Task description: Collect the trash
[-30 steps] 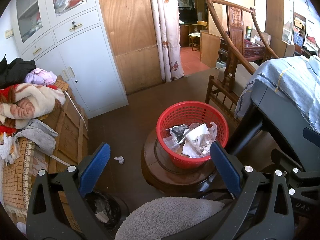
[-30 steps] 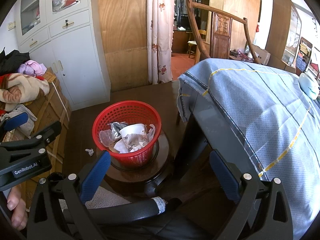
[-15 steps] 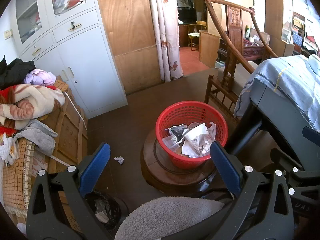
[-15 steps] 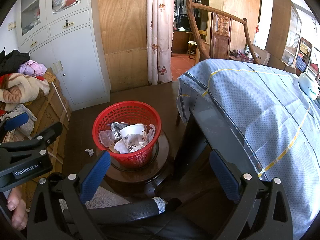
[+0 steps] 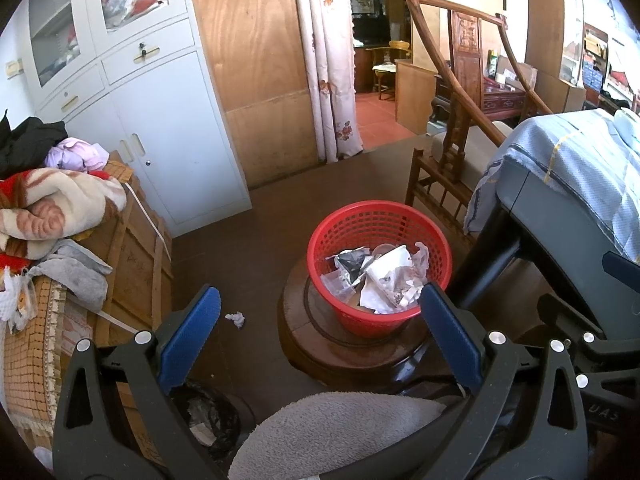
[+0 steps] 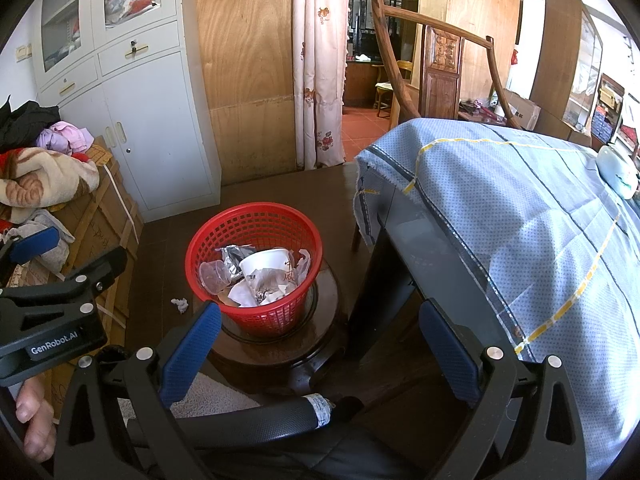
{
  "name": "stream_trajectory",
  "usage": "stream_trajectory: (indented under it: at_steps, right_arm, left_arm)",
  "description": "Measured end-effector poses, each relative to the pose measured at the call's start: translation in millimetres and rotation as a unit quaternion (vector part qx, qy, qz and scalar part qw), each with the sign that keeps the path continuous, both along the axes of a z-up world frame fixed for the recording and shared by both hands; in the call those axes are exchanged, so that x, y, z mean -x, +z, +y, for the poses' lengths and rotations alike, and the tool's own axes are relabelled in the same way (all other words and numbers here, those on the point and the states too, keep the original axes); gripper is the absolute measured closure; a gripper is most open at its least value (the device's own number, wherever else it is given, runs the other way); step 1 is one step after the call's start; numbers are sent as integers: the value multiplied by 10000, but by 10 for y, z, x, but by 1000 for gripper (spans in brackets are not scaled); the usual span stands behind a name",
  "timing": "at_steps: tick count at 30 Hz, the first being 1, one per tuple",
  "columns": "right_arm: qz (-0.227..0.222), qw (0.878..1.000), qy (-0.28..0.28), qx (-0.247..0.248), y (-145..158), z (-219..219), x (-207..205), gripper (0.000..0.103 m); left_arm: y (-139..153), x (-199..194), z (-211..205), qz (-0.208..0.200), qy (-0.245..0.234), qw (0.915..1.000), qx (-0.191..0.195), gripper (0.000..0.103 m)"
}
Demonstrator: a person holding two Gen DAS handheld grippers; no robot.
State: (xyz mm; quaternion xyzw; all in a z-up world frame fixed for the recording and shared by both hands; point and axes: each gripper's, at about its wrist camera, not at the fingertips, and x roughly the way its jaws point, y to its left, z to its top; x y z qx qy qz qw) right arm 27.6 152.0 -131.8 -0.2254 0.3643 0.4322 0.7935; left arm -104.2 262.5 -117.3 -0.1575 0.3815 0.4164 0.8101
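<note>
Gaping wide, both tongs, left (image 5: 318, 320) and right (image 6: 318, 340), face a round red mesh basket (image 5: 328, 236) of crumpled paper.

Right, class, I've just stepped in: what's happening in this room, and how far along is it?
A person is tidying up trash with a hand-held gripper in each hand. Both the left hand-held gripper and the right hand-held gripper are open and empty, held above the floor. The red basket, standing on a round wooden stool, already holds a paper cup, foil and wrappers. One crumpled paper scrap lies on the floor to the left of the stool, not yet picked up.
</note>
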Motion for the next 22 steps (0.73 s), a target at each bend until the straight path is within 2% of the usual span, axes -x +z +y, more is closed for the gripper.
stream_trajectory:
  at_steps: [22]
  right_arm:
    - [-13,10000,-2,-14,25,20,-8,6]
  left_arm:
    - [7,2,13,-66,0,10000,28,7]
